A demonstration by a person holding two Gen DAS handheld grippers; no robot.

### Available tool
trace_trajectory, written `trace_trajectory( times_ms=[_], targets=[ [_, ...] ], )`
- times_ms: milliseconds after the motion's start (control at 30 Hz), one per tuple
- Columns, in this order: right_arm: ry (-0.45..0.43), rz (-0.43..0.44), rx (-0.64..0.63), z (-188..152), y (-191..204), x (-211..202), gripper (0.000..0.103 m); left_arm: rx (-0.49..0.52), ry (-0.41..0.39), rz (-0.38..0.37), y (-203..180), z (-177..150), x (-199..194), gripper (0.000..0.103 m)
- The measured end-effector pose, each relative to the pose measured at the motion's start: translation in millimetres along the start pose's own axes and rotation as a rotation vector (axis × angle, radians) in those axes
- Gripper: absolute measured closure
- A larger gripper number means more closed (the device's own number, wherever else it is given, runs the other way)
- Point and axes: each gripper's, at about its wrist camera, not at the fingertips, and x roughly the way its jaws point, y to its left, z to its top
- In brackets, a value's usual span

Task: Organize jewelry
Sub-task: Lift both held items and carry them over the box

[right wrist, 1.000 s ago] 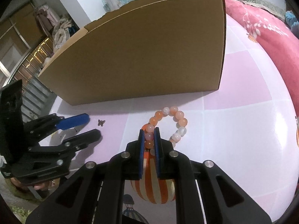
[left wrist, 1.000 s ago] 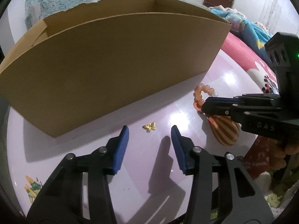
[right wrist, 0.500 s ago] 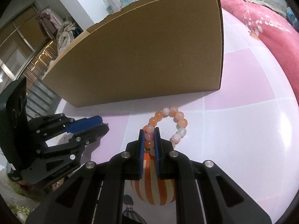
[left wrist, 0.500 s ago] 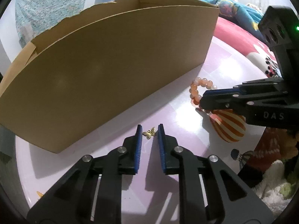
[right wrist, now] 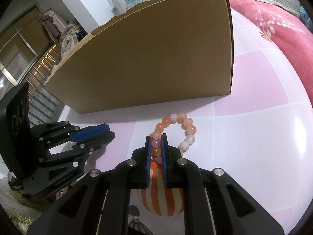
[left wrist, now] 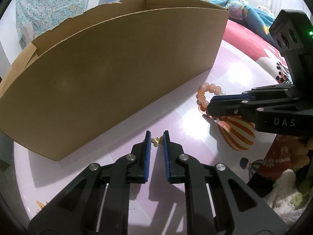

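A small gold butterfly charm (left wrist: 158, 141) lies on the pink table between the blue pads of my left gripper (left wrist: 157, 137). Its jaws are closing on the charm, and the pads touch both wings. To the right lies an orange and white bead bracelet (right wrist: 188, 130). My right gripper (right wrist: 156, 139) is shut on the bracelet's near side, with the rest of the loop resting on the table. In the left wrist view the bracelet (left wrist: 203, 96) curls out past the right gripper (left wrist: 210, 107). A tall open cardboard box (left wrist: 117, 68) stands just behind both.
The box wall (right wrist: 156, 58) fills the space beyond the grippers. The table (right wrist: 254, 137) has a striped balloon print (left wrist: 237, 135) under the right gripper. A red blanket on a bed (right wrist: 273, 19) lies to the right. Clothes and a doorway are at the far left.
My left gripper's jaws have come together from wide apart around the butterfly charm. The right gripper has stayed shut on the bracelet in the same spot.
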Motion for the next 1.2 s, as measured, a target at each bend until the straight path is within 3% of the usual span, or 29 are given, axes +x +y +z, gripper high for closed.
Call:
trace_trajectory(
  times_ms=[333,600,933,1067,1200],
  targets=[
    [0.000,0.022,0.033,3,-12,-7,0.093,0.012,-0.054,-0.004,-1,1,-29,0.092],
    [-0.064,0.128,0.093,18,-21,-39,0.093,0.002,-0.171,-0.071,7,17,-79,0.092],
    [-0.164,0.282,0.129,45,-14,-82,0.093,-0.015,-0.326,-0.066,32,46,-134,0.092],
    [-0.218,0.343,0.122,61,-8,-102,0.093,-0.041,-0.336,-0.062,51,61,-137,0.092],
    [-0.275,0.392,0.116,79,-6,-115,0.093,-0.082,-0.241,-0.077,73,79,-111,0.092]
  ],
)
